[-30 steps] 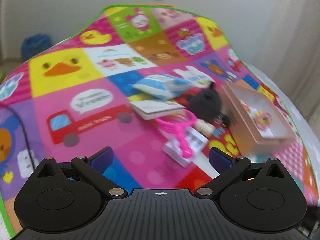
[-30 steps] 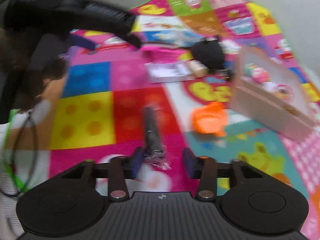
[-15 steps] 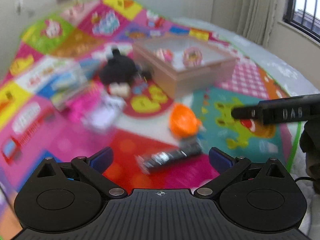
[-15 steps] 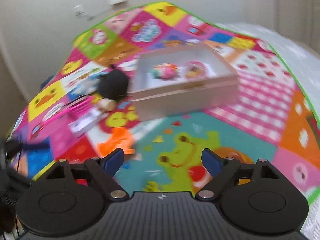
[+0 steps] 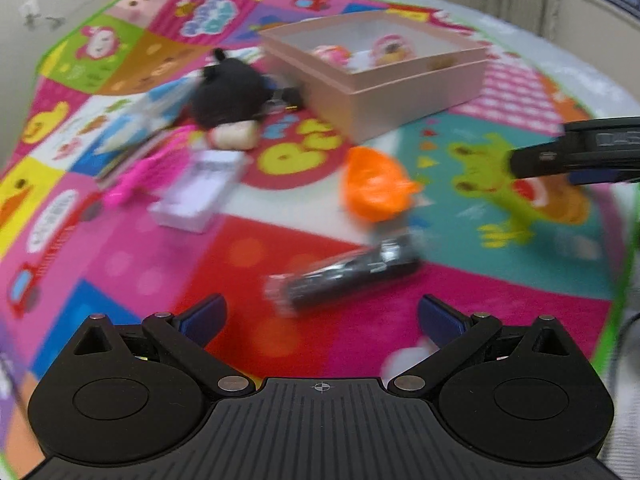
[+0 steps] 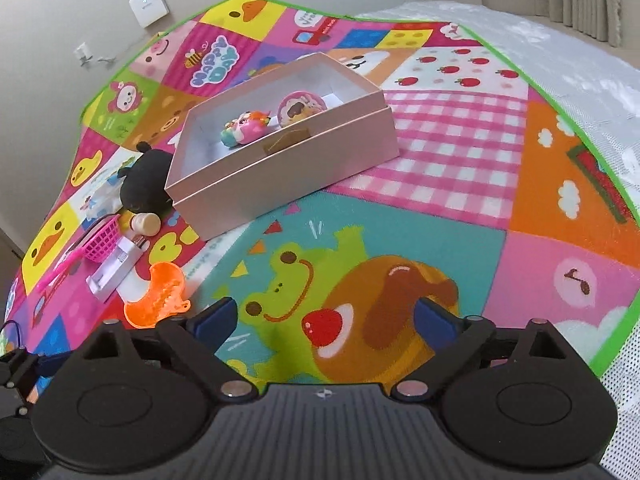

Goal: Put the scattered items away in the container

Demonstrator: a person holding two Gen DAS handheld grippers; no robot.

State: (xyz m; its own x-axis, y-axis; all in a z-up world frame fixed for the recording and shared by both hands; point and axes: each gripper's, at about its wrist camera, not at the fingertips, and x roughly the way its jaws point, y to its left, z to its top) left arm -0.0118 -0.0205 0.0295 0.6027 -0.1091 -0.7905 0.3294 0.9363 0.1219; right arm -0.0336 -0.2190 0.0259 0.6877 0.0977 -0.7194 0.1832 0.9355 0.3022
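The pink box [image 6: 280, 168], the container of this task, sits near the middle of the colourful play mat [image 6: 460, 152] with its top open, so things can be dropped in from above; a small colourful toy [image 6: 244, 128] and a round pink toy [image 6: 300, 106] already lie inside. The other items lie scattered on the mat toward its left edge: a black plush [image 5: 228, 92], a pink basket [image 6: 102, 240], a white flat box [image 5: 200, 188], an orange plastic piece [image 5: 372, 188] and a dark wrapped stick [image 5: 344, 276]. The left tool [image 5: 320, 320] is released, with wide jaws and nothing between them, and it points down at the dark stick just ahead, probably to take it next. The right tool [image 6: 324, 320] has just been opening its jaws; they are wide and empty, over the frog picture near the box
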